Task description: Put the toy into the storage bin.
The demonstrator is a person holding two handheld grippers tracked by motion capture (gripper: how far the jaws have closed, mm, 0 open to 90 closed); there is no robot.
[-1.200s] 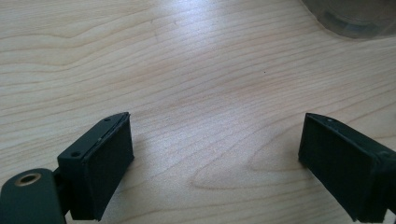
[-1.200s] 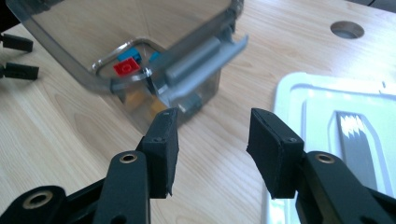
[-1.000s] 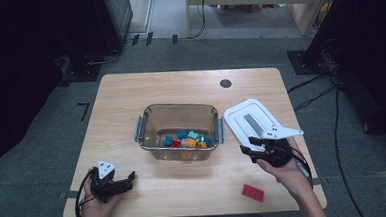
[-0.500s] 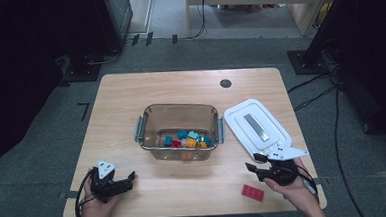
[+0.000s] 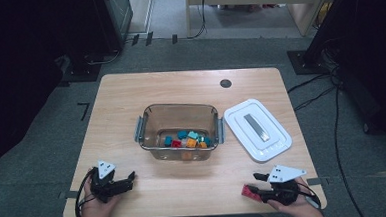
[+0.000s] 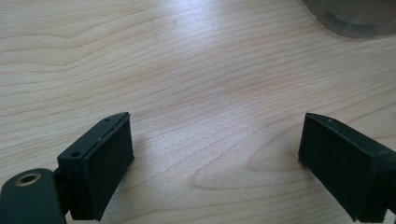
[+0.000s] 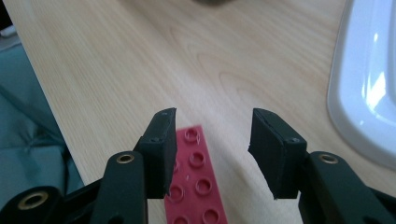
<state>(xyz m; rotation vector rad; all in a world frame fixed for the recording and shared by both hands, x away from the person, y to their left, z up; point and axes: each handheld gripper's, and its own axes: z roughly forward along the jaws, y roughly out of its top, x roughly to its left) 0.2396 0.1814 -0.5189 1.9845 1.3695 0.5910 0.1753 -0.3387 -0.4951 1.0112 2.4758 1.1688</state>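
the right claw [image 7: 212, 154] stood half open and empty, the red brick [image 7: 196, 179] under its 9 o'clock jaw, long axis toward 12

The red brick [image 7: 196, 184] runs off the bottom edge of the right gripper view, its left side hidden behind one jaw. There the lid [image 7: 369, 88] is cut by the right edge. In the high view, the pieces in the tub [image 5: 179, 115] are too small to tell apart.
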